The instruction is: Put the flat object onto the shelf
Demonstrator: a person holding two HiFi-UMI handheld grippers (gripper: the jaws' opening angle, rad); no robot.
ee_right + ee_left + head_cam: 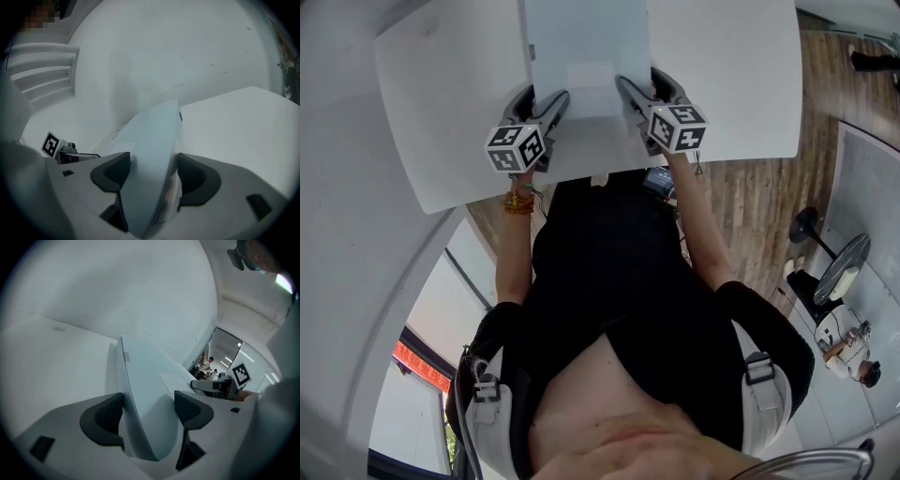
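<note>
Both arms (514, 253) stretched forward, left claw (546, 98) and right claw (642, 84) each clamped on near edge of flat panel (586, 37)

White wall (117, 287), wood-plank floor (750, 197), black pedestal base (806, 223) at rt.

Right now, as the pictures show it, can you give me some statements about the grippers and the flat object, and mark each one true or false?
1. The left gripper and the right gripper both grip the flat object. True.
2. The right gripper has its jaws wide apart with nothing between them. False: they are shut on the flat object's near edge.
3. The flat object is dark red. False: it is pale, near white.
4. A white surface lies under the flat object in the head view. True.
</note>
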